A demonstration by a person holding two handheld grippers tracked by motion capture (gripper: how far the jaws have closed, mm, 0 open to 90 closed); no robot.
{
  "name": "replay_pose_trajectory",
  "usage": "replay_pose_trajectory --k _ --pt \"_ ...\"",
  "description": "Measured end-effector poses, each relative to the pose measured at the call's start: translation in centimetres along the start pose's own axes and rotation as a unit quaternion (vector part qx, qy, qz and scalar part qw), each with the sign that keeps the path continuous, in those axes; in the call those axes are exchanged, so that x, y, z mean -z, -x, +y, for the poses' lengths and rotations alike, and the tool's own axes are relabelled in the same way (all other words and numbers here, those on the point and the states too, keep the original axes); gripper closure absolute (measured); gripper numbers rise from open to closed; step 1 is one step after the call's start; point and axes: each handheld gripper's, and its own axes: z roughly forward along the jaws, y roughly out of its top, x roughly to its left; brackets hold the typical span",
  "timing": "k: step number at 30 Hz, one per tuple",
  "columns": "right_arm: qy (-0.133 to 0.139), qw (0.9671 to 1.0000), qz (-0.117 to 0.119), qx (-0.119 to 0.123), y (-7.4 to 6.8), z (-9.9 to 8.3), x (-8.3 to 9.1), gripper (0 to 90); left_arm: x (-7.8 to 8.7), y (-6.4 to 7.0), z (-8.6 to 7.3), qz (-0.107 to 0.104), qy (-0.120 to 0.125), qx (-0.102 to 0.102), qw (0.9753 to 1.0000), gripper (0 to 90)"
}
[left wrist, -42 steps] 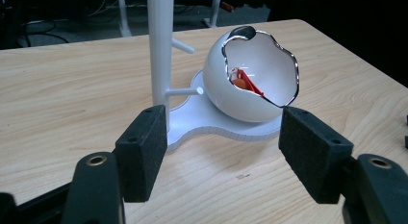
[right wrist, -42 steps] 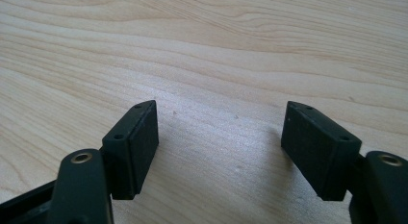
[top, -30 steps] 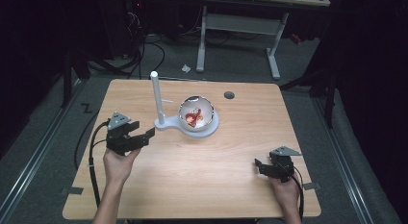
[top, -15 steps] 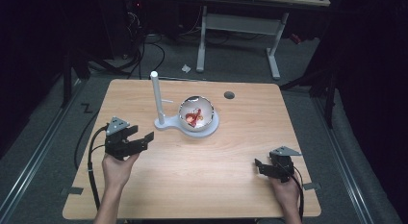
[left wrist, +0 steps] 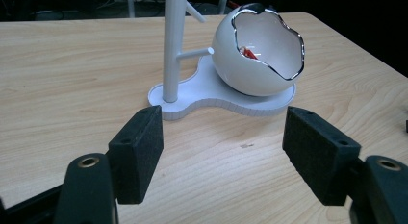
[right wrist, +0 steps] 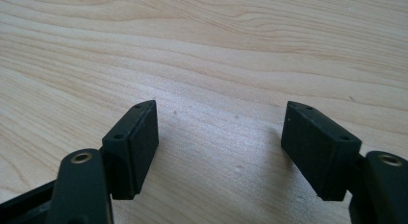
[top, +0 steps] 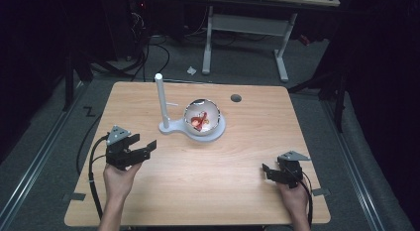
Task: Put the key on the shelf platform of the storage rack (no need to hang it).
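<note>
I am holding my left gripper [top: 143, 150] at centre-left, jaws apart, facing the white eggshell-shaped bowl [top: 202, 117]; my right gripper [top: 270, 172], lower right, is gaping over the pale wooden surface [top: 237, 156].

Table [top: 198, 191] brightly lit from above, surroundings dark, pictures slightly soft.

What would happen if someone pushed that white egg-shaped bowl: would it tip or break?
The bowl has a round underside on a flat white stand, so it would probably rock or roll off rather than slide. Its thin, jagged, silver-edged rim looks glossy like ceramic, so likely fragile and slippery. The stand's tall post might make the stand tip if pushed high.
</note>
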Motion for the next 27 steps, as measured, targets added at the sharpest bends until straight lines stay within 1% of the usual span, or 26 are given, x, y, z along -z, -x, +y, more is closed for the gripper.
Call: replay_pose_trajectory --k 2,3,4,7,8,9,11,12,13,14,17,18,19,22,23,24,26,27 --pt "0.0 1.0 0.0 0.0 0.0 0.0 0.0 29.4 0.0 -0.2 0.0 0.001 0.001 0.002 1.0 31.2" --pt "0.0 1.0 0.0 0.0 0.0 0.0 0.0 29.4 0.1 -0.3 0.0 -0.002 0.0 -0.001 1.0 31.2" --pt "0.0 1.0 0.0 0.0 0.0 0.0 0.0 29.4 0.1 -0.4 0.0 0.001 0.001 0.004 1.0 31.1" --pt "0.0 1.0 0.0 0.0 0.0 0.0 0.0 29.4 0.1 -0.6 -0.1 0.005 0.001 0.007 1.0 31.1" --pt "0.0 1.0 0.0 0.0 0.0 0.0 0.0 29.4 0.1 -0.7 -0.1 0.004 -0.002 0.003 1.0 31.1" --pt "0.0 1.0 0.0 0.0 0.0 0.0 0.0 29.4 0.0 -0.8 -0.2 0.006 -0.002 0.006 1.0 31.0" --pt "0.0 1.0 0.0 0.0 0.0 0.0 0.0 29.4 0.0 -0.9 -0.3 0.006 -0.003 0.001 1.0 30.8" --pt "0.0 1.0 0.0 0.0 0.0 0.0 0.0 29.4 0.1 -1.0 -0.4 0.007 -0.002 0.005 1.0 30.8" --pt "0.0 1.0 0.0 0.0 0.0 0.0 0.0 29.4 0.1 -1.1 -0.4 0.004 -0.003 0.005 1.0 30.9" --pt "0.0 1.0 0.0 0.001 0.0 0.0 0.0 29.4 0.1 -1.1 -0.5 0.007 -0.003 0.009 0.9999 30.9" --pt "0.0 1.0 0.0 0.0 0.0 0.0 0.0 29.4 0.1 -1.4 -0.7 0.009 -0.002 0.006 0.9999 31.1" --pt "0.0 1.0 0.0 0.0 0.0 0.0 0.0 29.4 0.1 -1.4 -0.7 0.011 -0.003 0.009 0.9999 31.2" --pt "0.0 1.0 0.0 0.0 0.0 0.0 0.0 29.4 0.1 -1.5 -0.8 0.011 -0.003 0.005 0.9999 31.2" --pt "0.0 1.0 0.0 0.0 0.0 0.0 0.0 29.4 0.1 -1.7 -0.9 0.009 -0.004 0.002 1.0 31.3" --pt "0.0 1.0 0.0 0.001 0.0 0.0 0.0 29.4 0.1 -1.8 -1.0 0.01 -0.005 0.004 0.9999 31.3" --pt "0.0 1.0 0.0 0.001 0.0 0.0 0.0 29.4 0.1 -1.9 -1.1 0.01 -0.005 0.0 0.9999 31.3" --pt "0.0 1.0 0.0 0.001 0.0 0.0 0.0 29.4 0.0 -2.1 -1.2 0.016 -0.008 0.007 0.9998 31.4" --pt "0.0 1.0 0.0 0.0 0.0 0.0 0.0 29.4 0.0 -2.2 -1.3 0.016 -0.009 0.006 0.9998 31.4"
